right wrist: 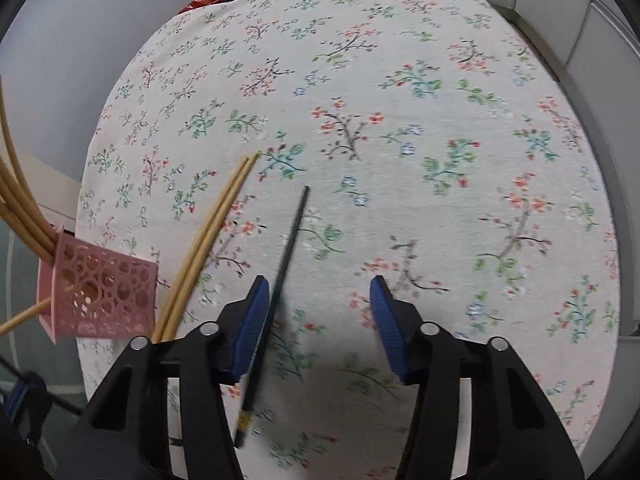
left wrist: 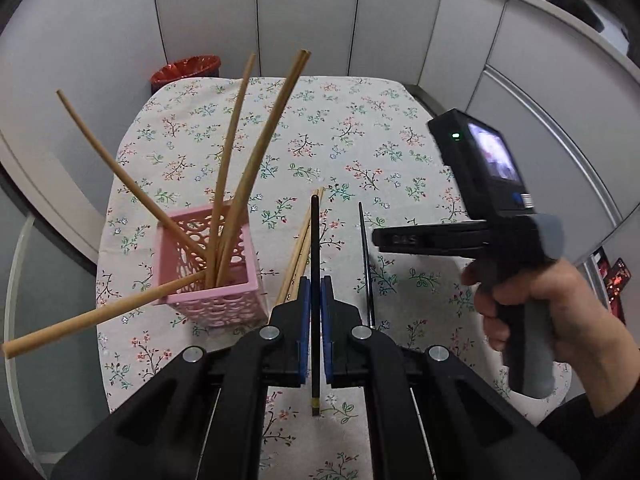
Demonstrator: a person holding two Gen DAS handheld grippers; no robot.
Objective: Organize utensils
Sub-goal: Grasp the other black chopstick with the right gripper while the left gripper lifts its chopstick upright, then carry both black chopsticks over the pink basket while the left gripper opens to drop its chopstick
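- Left tongs (left wrist: 316, 312) were clamped on a black chopstick (left wrist: 315, 280), just right of the pink holder (left wrist: 212, 272).
- Right tongs (right wrist: 316, 320) hung released above the surface (right wrist: 400, 80).
- Chopstick looked light, stiff, probably slick; gripping mid-shaft seemed safest.
- Second black chopstick (right wrist: 288, 248) showed clearly only from the right wrist.

Soft, even indoor light is falling from overhead, casting only faint shadows on the floral tablecloth (right wrist: 400, 80). Fisheye distortion is bending the wall panels (left wrist: 312, 16) at the edges. Motion blur is smearing the right wrist view.
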